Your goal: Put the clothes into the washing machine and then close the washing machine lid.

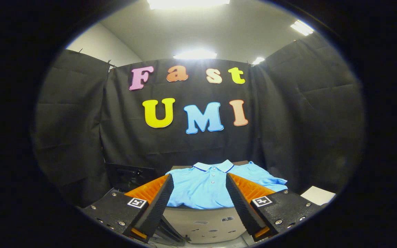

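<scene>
A light blue polo shirt with a buttoned collar lies spread flat on a raised surface just ahead of my fingers. My gripper is open, its two fingers standing wide apart on either side of the shirt's front, with nothing pressed between them. Below the shirt, between the fingers, shows a pale grey panel with small holes; I cannot tell if it is part of the washing machine.
A dark box-like object sits to the left of the shirt against the cloth wall. A white sheet or board lies to the right, beyond the right finger. Black cloth walls close in the booth on three sides.
</scene>
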{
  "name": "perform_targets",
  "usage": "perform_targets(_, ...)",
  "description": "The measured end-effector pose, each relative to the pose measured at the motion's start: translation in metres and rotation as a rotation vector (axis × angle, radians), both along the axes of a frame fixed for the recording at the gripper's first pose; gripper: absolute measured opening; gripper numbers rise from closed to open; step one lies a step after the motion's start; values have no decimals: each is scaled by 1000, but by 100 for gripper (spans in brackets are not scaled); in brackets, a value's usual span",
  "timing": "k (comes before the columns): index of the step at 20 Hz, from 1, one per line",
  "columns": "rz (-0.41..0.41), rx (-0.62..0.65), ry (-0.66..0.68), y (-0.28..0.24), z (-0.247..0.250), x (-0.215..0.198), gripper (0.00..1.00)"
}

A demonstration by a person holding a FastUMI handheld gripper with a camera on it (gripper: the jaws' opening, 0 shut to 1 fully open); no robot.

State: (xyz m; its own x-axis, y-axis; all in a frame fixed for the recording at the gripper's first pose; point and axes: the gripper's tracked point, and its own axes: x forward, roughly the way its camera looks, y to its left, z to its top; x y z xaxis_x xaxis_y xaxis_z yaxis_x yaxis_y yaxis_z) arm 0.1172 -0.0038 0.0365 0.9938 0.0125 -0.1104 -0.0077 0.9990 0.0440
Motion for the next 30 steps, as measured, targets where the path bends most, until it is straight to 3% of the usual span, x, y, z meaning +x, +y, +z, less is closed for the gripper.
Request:
perform_targets(10,41,-4,152,-7,-23,91,95)
perform_targets(19,30,-51,297,-27,-48,157,95)
perform_targets(30,58,-54,489,-36,-100,205,96)
